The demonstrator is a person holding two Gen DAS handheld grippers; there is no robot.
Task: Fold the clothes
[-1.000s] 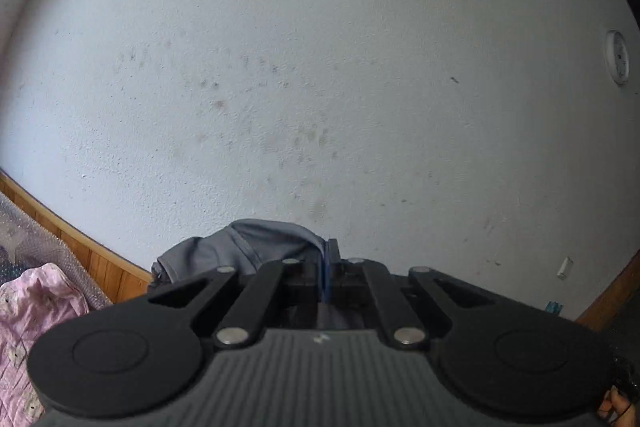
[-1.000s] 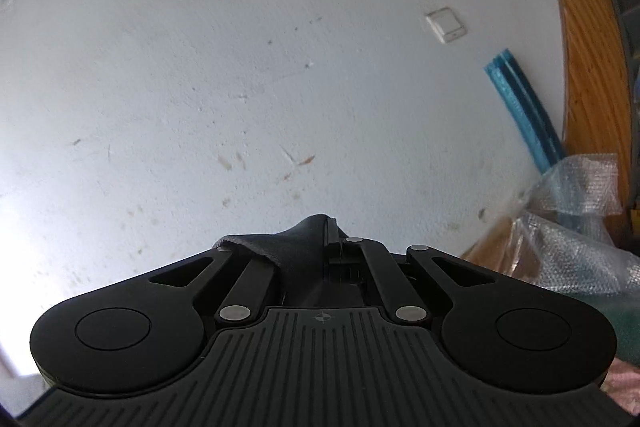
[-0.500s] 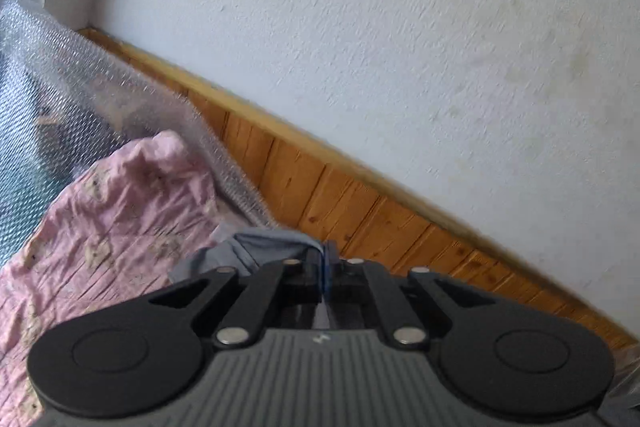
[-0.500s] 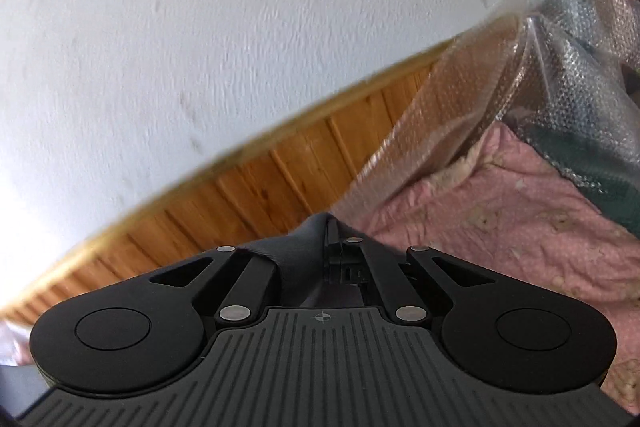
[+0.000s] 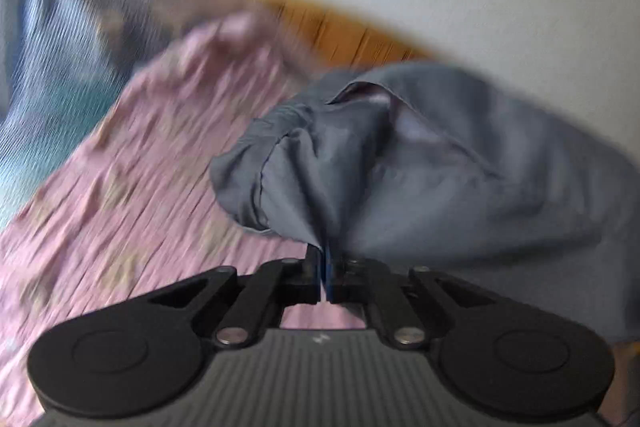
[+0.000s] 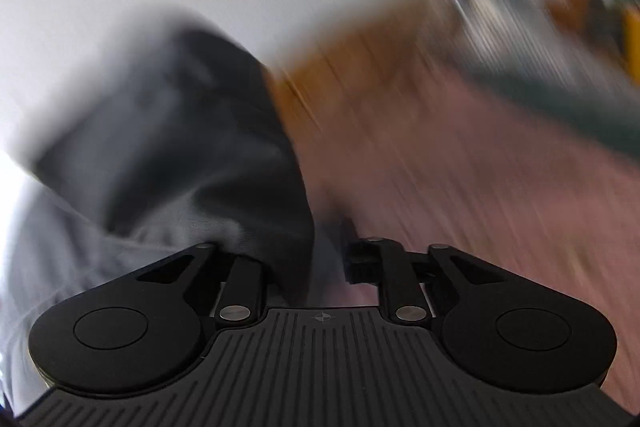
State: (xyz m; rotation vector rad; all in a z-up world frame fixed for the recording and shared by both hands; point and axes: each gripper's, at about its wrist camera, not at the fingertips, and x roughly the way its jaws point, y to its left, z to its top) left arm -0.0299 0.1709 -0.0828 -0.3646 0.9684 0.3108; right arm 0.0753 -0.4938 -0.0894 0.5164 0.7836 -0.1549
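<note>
Now both of my tools have one grey garment over the pink bedspread.

I see the grey garment bunched and creased, a hemmed edge curling at 10 o'clock, billowing from 12 to 3 o'clock ahead of my left tool, whose jaws are pinched together on a fold of it. My right tool is opening; the same cloth drapes over its left finger and hangs between the jaws, dark and blurred. I count one garment, two tools, one pink bedspread and a wooden board along the wall.
</note>
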